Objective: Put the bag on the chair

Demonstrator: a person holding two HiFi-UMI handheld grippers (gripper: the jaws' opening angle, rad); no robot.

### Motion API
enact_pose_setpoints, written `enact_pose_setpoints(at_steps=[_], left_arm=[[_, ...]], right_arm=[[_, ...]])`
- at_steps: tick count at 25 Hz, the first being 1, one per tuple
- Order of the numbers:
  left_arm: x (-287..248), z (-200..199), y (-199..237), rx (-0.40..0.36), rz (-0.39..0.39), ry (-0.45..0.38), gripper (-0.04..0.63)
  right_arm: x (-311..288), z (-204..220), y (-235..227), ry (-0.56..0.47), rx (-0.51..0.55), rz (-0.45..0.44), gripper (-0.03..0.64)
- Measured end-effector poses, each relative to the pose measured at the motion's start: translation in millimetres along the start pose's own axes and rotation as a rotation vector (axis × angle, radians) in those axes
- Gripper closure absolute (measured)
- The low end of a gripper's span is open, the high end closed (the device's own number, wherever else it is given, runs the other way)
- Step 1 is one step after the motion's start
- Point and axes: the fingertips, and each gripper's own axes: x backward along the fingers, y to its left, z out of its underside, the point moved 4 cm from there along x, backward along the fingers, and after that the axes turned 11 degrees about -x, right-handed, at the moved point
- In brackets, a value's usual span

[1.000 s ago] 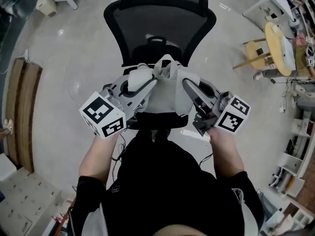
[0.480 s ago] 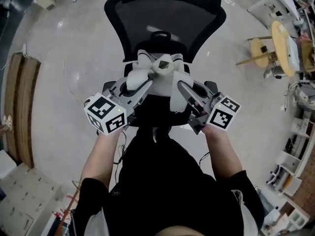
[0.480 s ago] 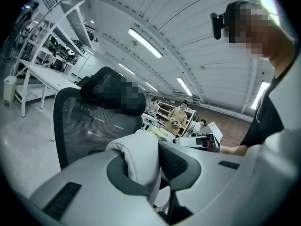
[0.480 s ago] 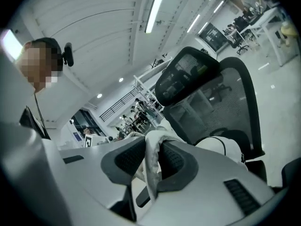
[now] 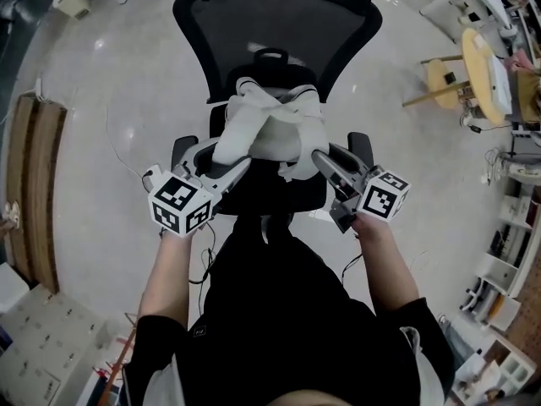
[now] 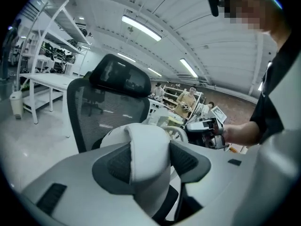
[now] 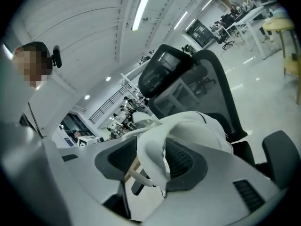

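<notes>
The white bag [image 5: 270, 129] is laid on the seat of the black chair [image 5: 279, 32], with a strap between the jaws of the left tool [image 6: 149, 161] and of the right tool [image 7: 150, 161], which are being opened, likely so it can be left there.

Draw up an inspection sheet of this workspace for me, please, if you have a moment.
Surface: black office chair seat, on a pale floor.
Job's things: white bag sits on the seat, in front of the mesh backrest.
Clutter: nothing seen on the chair.
Grippers: left gripper and right gripper both have jaws opening, with a bag strap between each pair.
Cables: thin cable on the floor left of the chair.
Surroundings: wooden boards at left; round table and shelving at right.
</notes>
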Motion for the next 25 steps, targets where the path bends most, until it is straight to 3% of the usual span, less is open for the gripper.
enact_pose_setpoints(at_steps=[4, 6, 11, 15, 20, 25], left_arm=[[21, 7, 7, 0.048, -0.064, -0.050, 0.351], [25, 3, 4, 0.034, -0.079, -0.068, 0.351], [29, -16, -13, -0.090, -0.105, -0.094, 0.371], [39, -39, -30, -0.156, -0.112, -0.169, 0.435], [51, -65, -47, -0.182, -0.170, -0.258, 0.520], [68, -79, -74, -0.154, -0.294, -0.277, 0.545]], right_arm=[[26, 7, -20, -0.025, -0.012, 0.123, 0.411], [33, 11, -18, -0.046, -0.010, 0.151, 0.411], [22, 22, 24, -0.077, 0.123, 0.140, 0.411], [18, 26, 62, -0.101, 0.247, 0.138, 0.422], [36, 19, 90, -0.177, 0.363, 0.140, 0.475], [65, 13, 115, -0.220, 0.452, 0.122, 0.548]])
